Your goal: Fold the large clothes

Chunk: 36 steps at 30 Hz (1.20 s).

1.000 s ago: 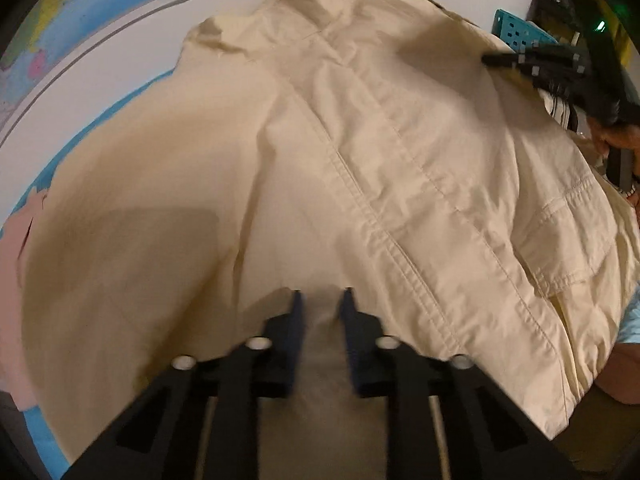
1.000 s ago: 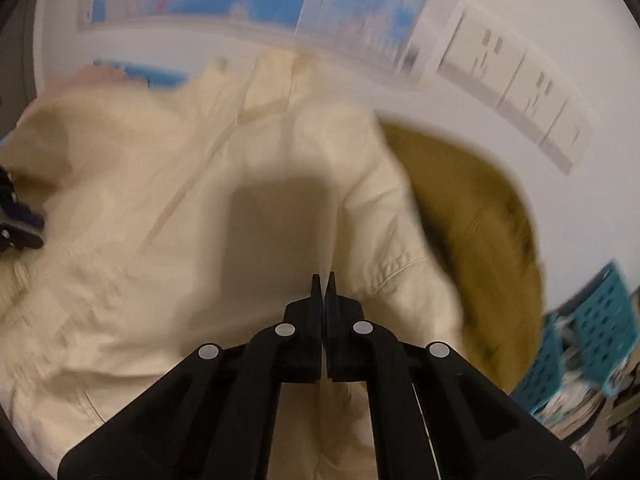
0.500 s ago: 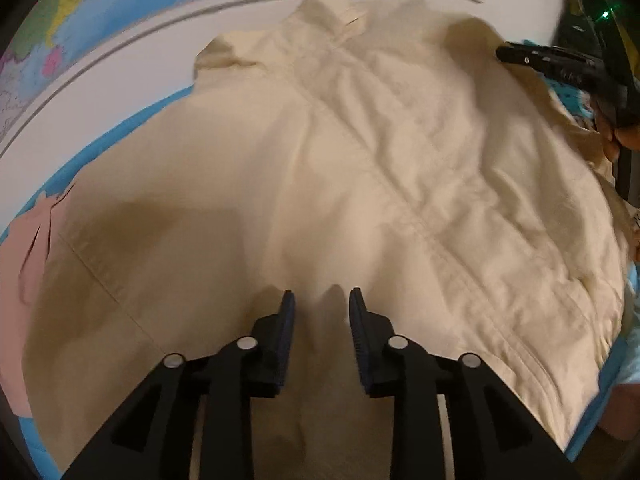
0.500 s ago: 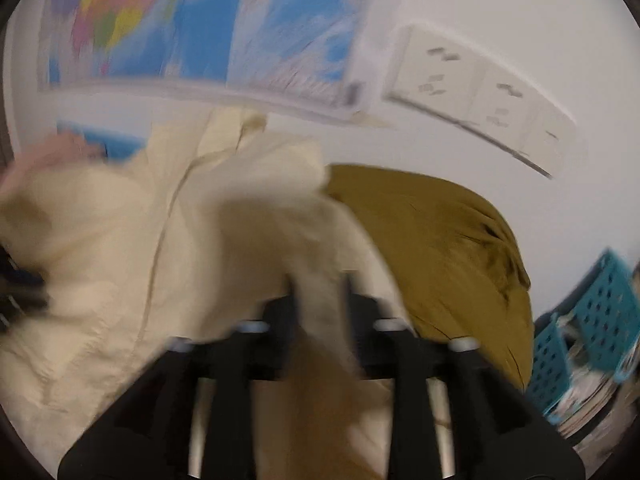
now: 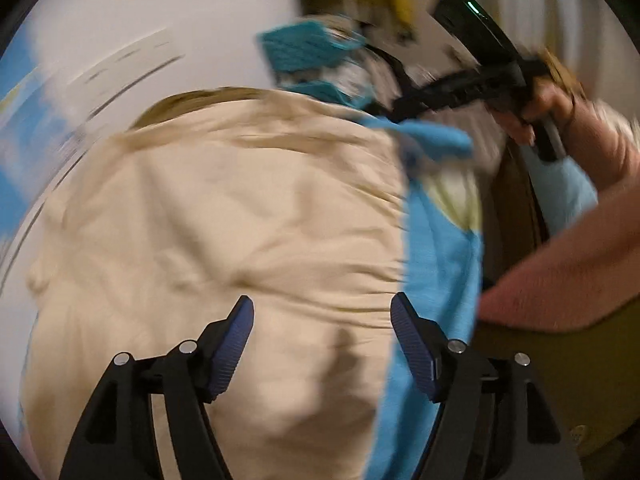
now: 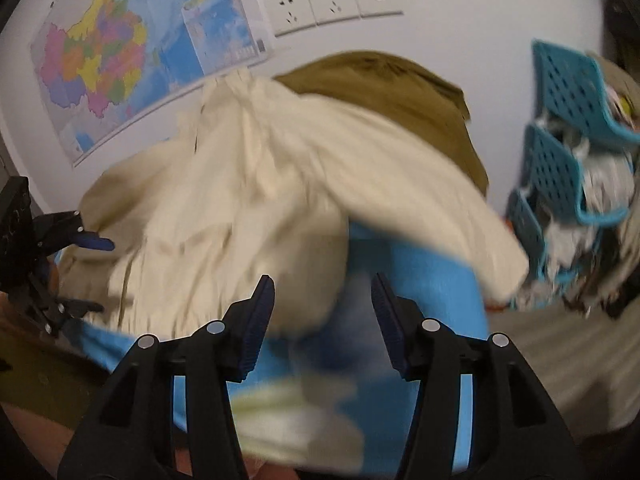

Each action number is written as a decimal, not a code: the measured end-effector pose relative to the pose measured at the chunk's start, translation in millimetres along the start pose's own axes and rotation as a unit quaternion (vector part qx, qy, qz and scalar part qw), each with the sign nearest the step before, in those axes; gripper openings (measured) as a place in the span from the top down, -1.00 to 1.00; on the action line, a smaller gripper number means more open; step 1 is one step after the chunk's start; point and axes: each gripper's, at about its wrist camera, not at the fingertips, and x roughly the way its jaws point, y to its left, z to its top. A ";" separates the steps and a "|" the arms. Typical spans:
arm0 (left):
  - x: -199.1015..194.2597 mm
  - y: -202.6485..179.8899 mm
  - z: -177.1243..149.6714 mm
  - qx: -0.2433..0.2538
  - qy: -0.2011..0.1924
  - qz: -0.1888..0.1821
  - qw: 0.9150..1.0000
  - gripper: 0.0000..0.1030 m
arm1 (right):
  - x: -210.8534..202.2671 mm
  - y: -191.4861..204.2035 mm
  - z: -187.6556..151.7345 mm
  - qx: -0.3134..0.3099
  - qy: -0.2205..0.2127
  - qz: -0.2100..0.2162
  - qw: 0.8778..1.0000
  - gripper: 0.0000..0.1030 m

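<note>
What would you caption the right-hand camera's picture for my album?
Open right gripper above a bunched cream shirt on a blue mat, olive garment and wall map behind.

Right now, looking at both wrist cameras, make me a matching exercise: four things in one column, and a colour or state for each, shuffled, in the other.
Things:
1. shirt
2. garment behind the shirt
3. basket
4. right gripper

Colour or state:
A. teal, with holes in its wall
B. jaws apart, nothing pressed between them
C. cream, crumpled
D. olive brown

Pairs: 1-C, 2-D, 3-A, 4-B
</note>
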 end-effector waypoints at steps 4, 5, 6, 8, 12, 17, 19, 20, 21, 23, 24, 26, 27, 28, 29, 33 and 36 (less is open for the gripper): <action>46.1 -17.0 0.7 0.028 0.063 0.041 0.997 -0.40 | 12.8 14.4 -25.1 -0.022 0.028 -0.004 0.999 0.01; 48.6 -12.8 -0.6 0.024 0.068 0.039 0.997 -0.40 | 16.0 18.0 -26.6 -0.026 0.028 -0.006 0.999 0.01; 50.7 -11.7 -0.5 0.018 0.070 0.037 0.997 -0.37 | 20.3 22.0 -27.1 -0.031 0.029 -0.002 0.999 0.01; 43.4 -7.7 0.7 -0.001 0.061 0.028 0.998 -0.16 | 31.9 28.8 -25.5 -0.033 0.029 0.010 0.999 -0.01; 12.7 22.4 8.2 -0.066 0.020 0.022 0.997 0.35 | 42.0 37.1 -18.0 -0.033 0.009 0.001 0.999 -0.14; -24.7 74.3 6.8 -0.171 -0.027 -0.015 0.985 0.55 | 49.7 34.7 -5.8 0.020 -0.013 0.056 0.998 -0.22; -33.1 76.0 3.1 -0.193 -0.034 -0.019 0.980 0.66 | 50.6 39.6 -1.4 0.022 -0.019 0.071 0.997 -0.22; -32.5 77.7 3.4 -0.197 -0.031 -0.017 0.980 0.66 | 52.9 42.0 0.1 0.021 -0.022 0.073 0.997 -0.22; -30.9 76.7 5.2 -0.198 -0.030 -0.018 0.980 0.66 | 56.4 42.4 0.8 0.024 -0.019 0.077 0.997 -0.22; -29.9 73.0 8.2 -0.192 -0.026 -0.010 0.981 0.62 | 66.3 39.4 2.6 0.059 -0.013 0.099 0.993 0.15; -28.2 68.8 8.8 -0.185 -0.022 -0.003 0.983 0.53 | 69.4 41.0 4.0 0.066 -0.009 0.123 0.990 0.48; -20.6 57.9 11.4 -0.164 -0.011 0.013 0.986 0.41 | 69.7 40.5 3.9 0.076 0.003 0.124 0.989 0.89; -17.0 51.0 9.6 -0.145 -0.009 0.030 0.989 0.22 | 64.3 40.0 2.1 0.083 0.009 0.133 0.988 0.90; -14.9 44.5 8.5 -0.126 -0.010 0.046 0.991 0.09 | 58.1 37.7 0.1 0.099 0.011 0.152 0.983 0.90; -14.2 37.9 7.0 -0.107 -0.010 0.056 0.993 0.06 | 46.9 34.7 -2.5 0.117 0.011 0.179 0.977 0.91; -12.6 13.4 -3.4 -0.065 0.007 0.060 0.996 0.00 | -14.8 37.3 -19.1 0.139 -0.003 0.220 0.966 0.92; -17.8 16.9 -10.0 -0.080 -0.007 0.081 0.993 0.00 | -23.4 37.4 -35.2 0.138 0.022 0.209 0.968 0.93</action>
